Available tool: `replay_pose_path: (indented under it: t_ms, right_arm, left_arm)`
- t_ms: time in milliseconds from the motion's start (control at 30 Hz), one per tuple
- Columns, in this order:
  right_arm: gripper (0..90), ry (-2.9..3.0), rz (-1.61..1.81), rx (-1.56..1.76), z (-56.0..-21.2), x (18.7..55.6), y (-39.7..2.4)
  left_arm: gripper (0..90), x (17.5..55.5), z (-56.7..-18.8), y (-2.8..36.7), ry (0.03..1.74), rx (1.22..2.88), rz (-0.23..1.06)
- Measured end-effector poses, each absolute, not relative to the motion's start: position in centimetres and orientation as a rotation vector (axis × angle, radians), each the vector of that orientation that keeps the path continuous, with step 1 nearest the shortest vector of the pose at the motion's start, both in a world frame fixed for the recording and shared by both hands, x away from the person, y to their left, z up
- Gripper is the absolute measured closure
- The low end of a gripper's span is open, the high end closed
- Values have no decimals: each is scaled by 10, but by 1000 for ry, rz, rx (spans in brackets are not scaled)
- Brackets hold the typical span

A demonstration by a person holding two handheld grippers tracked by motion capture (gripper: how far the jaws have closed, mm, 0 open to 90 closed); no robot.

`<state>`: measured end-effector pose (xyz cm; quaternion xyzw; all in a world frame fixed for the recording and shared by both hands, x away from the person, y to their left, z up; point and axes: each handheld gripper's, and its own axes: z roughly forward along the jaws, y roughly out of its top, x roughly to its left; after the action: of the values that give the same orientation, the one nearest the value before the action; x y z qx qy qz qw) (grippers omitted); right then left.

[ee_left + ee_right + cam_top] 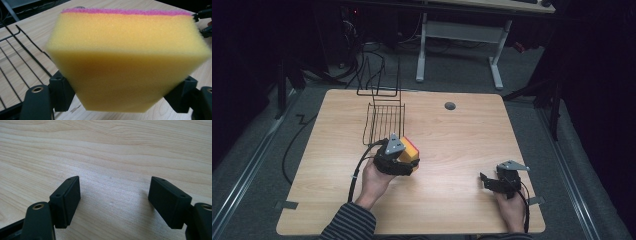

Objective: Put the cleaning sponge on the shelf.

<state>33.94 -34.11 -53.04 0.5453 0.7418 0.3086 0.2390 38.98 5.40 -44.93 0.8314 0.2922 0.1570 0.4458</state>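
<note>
A thick yellow sponge [410, 150] with a pink top layer sits between the jaws of my left gripper [406, 161], which is shut on it just in front of the wire rack. In the left gripper view the sponge [125, 50] looms close, and both pads of the left gripper [122, 87] press into its sides. My right gripper [486, 181] rests low near the table's front right, held by a hand. In its own view the right gripper [115, 192] stands open over bare wood with nothing between the jaws.
A black wire rack [384, 120] stands at the back left of the wooden table [452, 135], close behind the sponge; its bars [20, 62] show to the left in the left gripper view. A grey grommet [450, 105] sits near the far edge. Cables trail from both grippers.
</note>
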Motion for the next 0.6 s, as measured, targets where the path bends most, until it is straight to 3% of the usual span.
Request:
replay_pose_path:
  t_ms: [600]
  right_arm:
    - [262, 2030, 845, 1494, -530, 339, -341]
  left_arm:
    - [240, 405, -435, 87, 807, 2011, 452]
